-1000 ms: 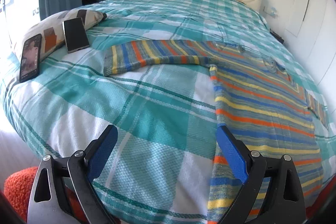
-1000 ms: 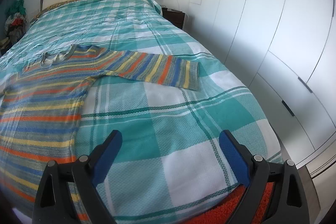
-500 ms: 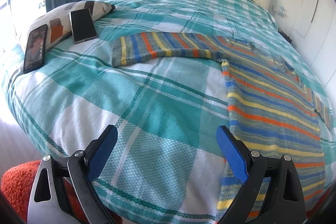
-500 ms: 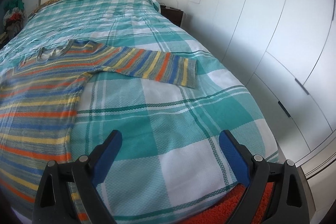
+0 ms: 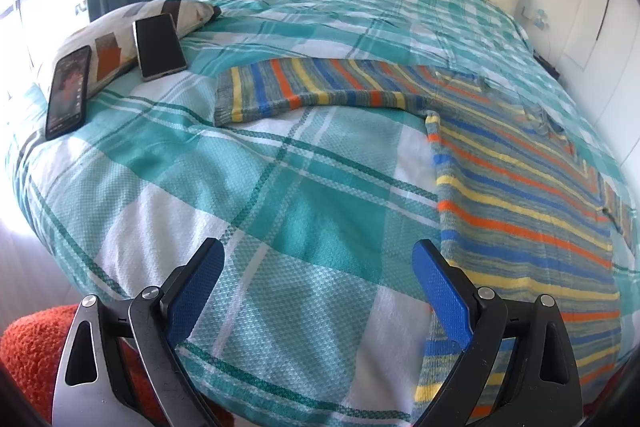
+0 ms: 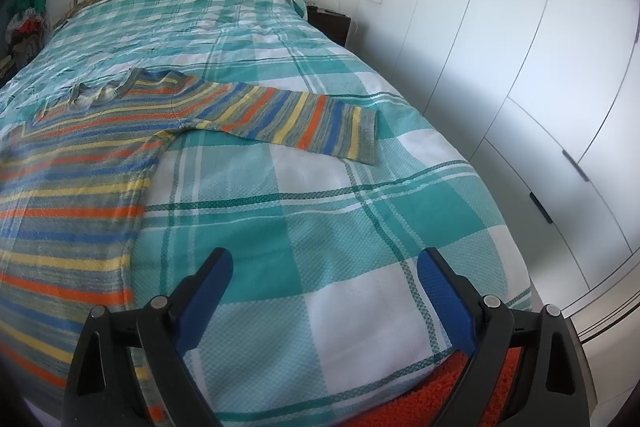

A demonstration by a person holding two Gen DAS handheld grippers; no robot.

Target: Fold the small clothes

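Blue pads on both grippers, jaws spread wide, nothing between them. Left gripper (image 5: 318, 279) hanging over the foot of the bed, above bare teal-and-white checked bedspread (image 5: 288, 211); right-hand finger just beside the hem of the striped sweater (image 5: 520, 211), contact not clear. Right gripper (image 6: 325, 285) likewise wide apart over bare bedspread (image 6: 360, 227), well clear of the sweater (image 6: 80, 187). One sweater, spread flat across the bed, both sleeves stretched outward, one sleeve (image 5: 304, 91) toward the pillow, the other (image 6: 304, 119) toward the wardrobe (image 6: 540, 67). Two phones, one (image 5: 159, 46) propped on the patterned pillow (image 5: 112, 39), screen dark; the other (image 5: 68, 91) leaning against it, screen lit. No readable writing or brand anywhere. Orange fuzzy rug (image 5: 28, 355) below the bed edge.
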